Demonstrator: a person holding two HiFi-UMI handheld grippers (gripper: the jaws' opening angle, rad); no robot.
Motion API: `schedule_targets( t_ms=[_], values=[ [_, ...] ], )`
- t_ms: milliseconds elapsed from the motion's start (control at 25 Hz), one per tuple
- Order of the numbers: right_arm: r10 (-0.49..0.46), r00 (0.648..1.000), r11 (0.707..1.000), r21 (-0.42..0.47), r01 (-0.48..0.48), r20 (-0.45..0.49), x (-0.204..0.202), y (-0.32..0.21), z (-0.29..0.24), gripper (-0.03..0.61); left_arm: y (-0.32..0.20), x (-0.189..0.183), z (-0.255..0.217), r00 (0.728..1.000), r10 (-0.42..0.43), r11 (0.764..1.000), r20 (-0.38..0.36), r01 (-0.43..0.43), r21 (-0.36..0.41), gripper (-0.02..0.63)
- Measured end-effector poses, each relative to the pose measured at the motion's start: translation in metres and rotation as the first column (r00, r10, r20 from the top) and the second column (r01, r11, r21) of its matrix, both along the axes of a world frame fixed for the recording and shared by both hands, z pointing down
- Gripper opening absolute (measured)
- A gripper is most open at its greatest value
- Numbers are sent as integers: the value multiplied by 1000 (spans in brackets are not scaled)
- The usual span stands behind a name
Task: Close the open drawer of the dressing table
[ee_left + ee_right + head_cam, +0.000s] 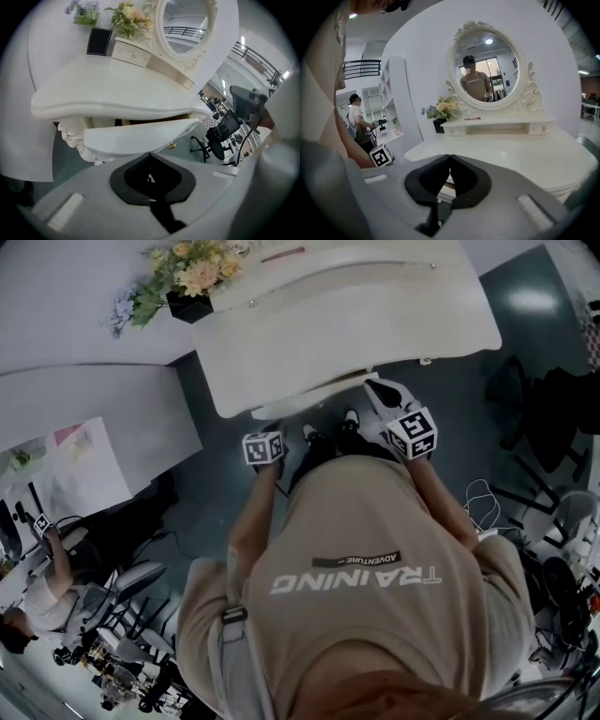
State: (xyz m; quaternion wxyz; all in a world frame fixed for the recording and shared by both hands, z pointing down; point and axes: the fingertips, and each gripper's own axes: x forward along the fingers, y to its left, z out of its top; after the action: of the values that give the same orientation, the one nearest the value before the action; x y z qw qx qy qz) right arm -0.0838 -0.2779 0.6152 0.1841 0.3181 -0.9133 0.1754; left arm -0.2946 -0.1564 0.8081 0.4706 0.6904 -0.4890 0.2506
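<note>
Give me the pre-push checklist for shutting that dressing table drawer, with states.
1. Open drawer front reachable: ok.
2. Jaws of left hand-held gripper shut, empty: ok.
3. Jaws of right hand-held gripper shut, empty: ok.
4. Contact of left hand-held gripper with drawer front: cannot tell.
5. Aim of right hand-held gripper at drawer: not ok, it faces the mirror over the tabletop.
6. Inside of drawer unobstructed: cannot tell.

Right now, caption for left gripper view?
Left gripper, jaws shut, faces the open drawer under the dressing table top.
</note>
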Motion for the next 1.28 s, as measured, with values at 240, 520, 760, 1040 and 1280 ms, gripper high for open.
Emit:
schedule_targets(
  t_ms=[240,520,760,1040,1280],
  values=[
    [-11,1000,1000,-6,10,-4,-5,0,-1,5,-24,-10,1,1000,-20,999,-9,21,31,6],
    [-3,1000,1000,-11,3,-25,2,8,-1,5,-46,-18,2,997,-79,994,-24,80,72,6],
    [-10,1000,1000,1,10,-25,10,20,-7,5,-52,-20,-3,991,-132,986,-29,135,94,6],
    [-21,1000,1000,13,21,9,16,31,-17,5,-29,-8,-37,994,-112,984,6,110,138,6],
    [-29,998,999,33,28,48,11,25,-34,5,-20,2,-105,996,-79,962,29,68,266,6]
  ],
)
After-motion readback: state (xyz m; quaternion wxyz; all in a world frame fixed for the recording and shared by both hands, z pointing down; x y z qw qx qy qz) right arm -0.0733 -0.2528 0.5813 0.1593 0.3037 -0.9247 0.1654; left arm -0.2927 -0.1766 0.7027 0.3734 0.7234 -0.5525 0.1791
